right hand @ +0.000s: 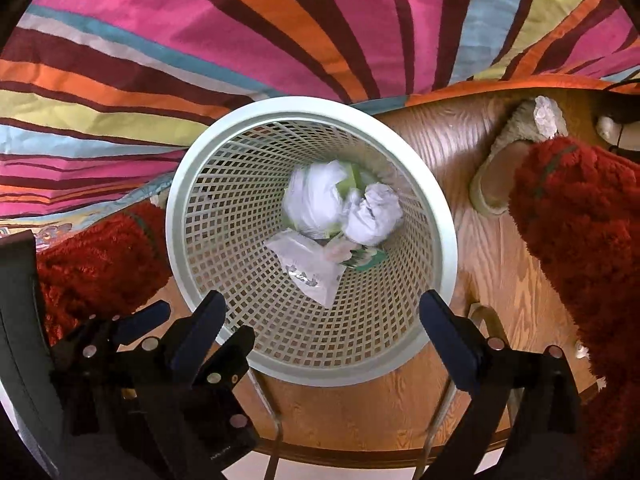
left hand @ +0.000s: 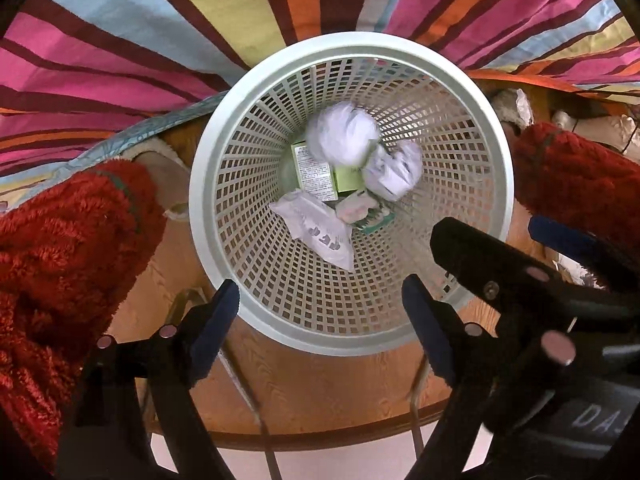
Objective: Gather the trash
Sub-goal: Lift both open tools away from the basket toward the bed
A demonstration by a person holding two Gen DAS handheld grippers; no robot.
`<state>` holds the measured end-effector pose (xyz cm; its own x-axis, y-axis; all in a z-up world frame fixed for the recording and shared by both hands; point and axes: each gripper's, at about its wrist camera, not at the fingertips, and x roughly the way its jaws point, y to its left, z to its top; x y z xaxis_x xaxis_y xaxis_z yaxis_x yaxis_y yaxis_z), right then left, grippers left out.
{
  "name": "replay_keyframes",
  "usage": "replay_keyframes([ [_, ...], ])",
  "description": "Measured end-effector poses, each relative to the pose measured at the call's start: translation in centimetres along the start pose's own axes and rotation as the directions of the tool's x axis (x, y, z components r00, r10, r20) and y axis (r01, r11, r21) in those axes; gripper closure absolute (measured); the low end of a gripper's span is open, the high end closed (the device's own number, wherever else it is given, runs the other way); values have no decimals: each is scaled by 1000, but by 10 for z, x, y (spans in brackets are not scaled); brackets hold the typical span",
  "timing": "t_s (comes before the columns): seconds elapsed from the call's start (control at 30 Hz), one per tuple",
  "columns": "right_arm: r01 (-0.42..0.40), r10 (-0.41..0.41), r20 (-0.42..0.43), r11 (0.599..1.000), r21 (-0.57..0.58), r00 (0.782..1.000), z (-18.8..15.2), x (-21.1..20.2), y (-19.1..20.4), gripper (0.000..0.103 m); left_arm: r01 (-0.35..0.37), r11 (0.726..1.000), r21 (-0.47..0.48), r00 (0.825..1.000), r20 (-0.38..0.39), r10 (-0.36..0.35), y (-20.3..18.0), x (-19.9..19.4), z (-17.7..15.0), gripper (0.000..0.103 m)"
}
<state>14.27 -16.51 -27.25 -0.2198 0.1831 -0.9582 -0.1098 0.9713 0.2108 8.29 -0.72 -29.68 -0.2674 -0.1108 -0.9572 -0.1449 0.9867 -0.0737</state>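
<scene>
i see both my left tongs (left hand: 320, 316) and right tongs (right hand: 322, 320) spread wide, empty, above the white lattice plastic wastebasket (left hand: 472, 128) at frame centre, holding crumpled white paper balls (left hand: 344, 138), a green carton (left hand: 316, 178); print unreadable.

both views are bright and evenly lit with soft, faint shadows, and strong fisheye bending curves the edges into dark corners. the crumpled white paper (left hand: 344, 134) at centre is smeared by motion blur; everything else reads fairly sharp.
</scene>
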Motion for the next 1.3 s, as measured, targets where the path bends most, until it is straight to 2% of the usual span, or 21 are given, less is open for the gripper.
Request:
replay_keyframes([
  [0.23,6,-7,30,1000,17,1000,-2,-8,-5,10,-5,1000,2,999,32,5,-1,-8,-3,22],
  [0.47,5,-7,136,1000,11,991,-8,-33,-5,8,2,1000,-25,993,116,1,3,-31,-9,22],
  [0.57,3,-5,205,1000,10,979,-11,-47,-4,8,13,999,-36,981,192,-5,6,-49,-14,21],
  [0.63,-1,0,270,1000,5,963,-15,-61,-3,8,23,999,-41,964,265,-11,6,-67,-18,13],
  [0.67,-3,3,301,1000,0,954,-18,-68,-2,8,28,999,-41,955,296,-15,7,-75,-21,13],
  [0.77,1,11,418,1000,-28,908,-28,-92,5,8,45,999,-25,919,393,-31,5,-101,-28,13],
  [0.83,10,16,503,999,-48,864,-37,-112,9,8,55,998,-6,894,445,-47,2,-118,-35,13],
  [0.87,16,17,534,998,-58,845,-40,-120,12,8,63,998,5,876,478,-58,0,-127,-39,13],
  [0.9,25,23,580,997,-75,814,-45,-133,15,8,67,998,12,862,503,-64,-1,-134,-41,13],
  [0.93,31,29,612,996,-88,790,-49,-142,17,8,69,997,25,837,543,-72,-3,-145,-45,13],
  [0.97,43,45,667,993,-114,744,-55,-160,22,8,68,997,36,816,573,-76,-5,-154,-49,13],
  [1.07,78,51,729,987,-142,682,-58,-183,23,8,58,996,67,732,676,-88,-9,-185,-58,13],
  [1.1,99,60,766,982,-160,640,-59,-200,26,8,57,996,71,716,692,-90,-9,-192,-60,13],
  [1.17,105,72,788,980,-171,611,-57,-216,28,8,60,996,73,677,729,-94,-8,-208,-60,13],
  [1.2,107,71,791,980,-170,607,-55,-218,28,8,71,994,78,660,744,-105,-7,-216,-60,13],
  [1.27,112,73,807,979,-170,586,-51,-231,27,8,89,992,89,628,768,-125,-3,-234,-57,13],
  [1.3,129,72,827,977,-172,557,-45,-242,28,8,87,992,93,620,774,-127,-2,-241,-57,13],
])
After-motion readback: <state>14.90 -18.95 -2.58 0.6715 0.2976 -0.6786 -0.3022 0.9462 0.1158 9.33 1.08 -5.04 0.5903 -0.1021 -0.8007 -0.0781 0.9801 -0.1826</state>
